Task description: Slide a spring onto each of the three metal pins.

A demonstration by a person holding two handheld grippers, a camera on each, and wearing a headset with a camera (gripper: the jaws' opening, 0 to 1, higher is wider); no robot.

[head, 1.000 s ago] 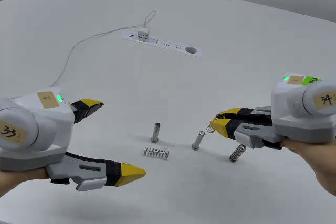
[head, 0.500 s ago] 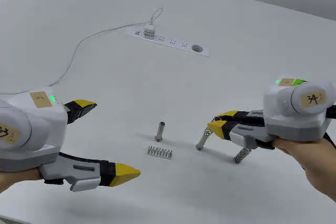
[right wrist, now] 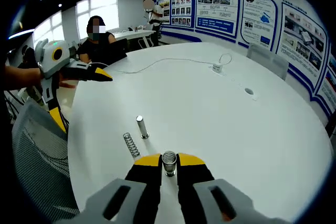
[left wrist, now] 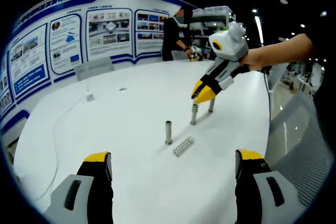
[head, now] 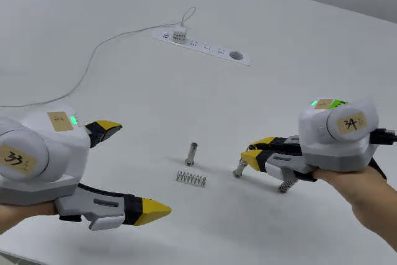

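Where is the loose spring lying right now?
Head view, centre: the loose spring lies flat just nearer you than the bare pin, left of the right gripper.

Left gripper (head: 139,169): tan end sticker (head: 15,158), handwritten "33"; smaller top sticker (head: 60,120), writing too faint to read. Right gripper (head: 251,154): tan side sticker (head: 349,122), handwritten "3A" or "34", cannot tell which. Wall boards (right wrist: 226,3): blue headings and print, too small to read.
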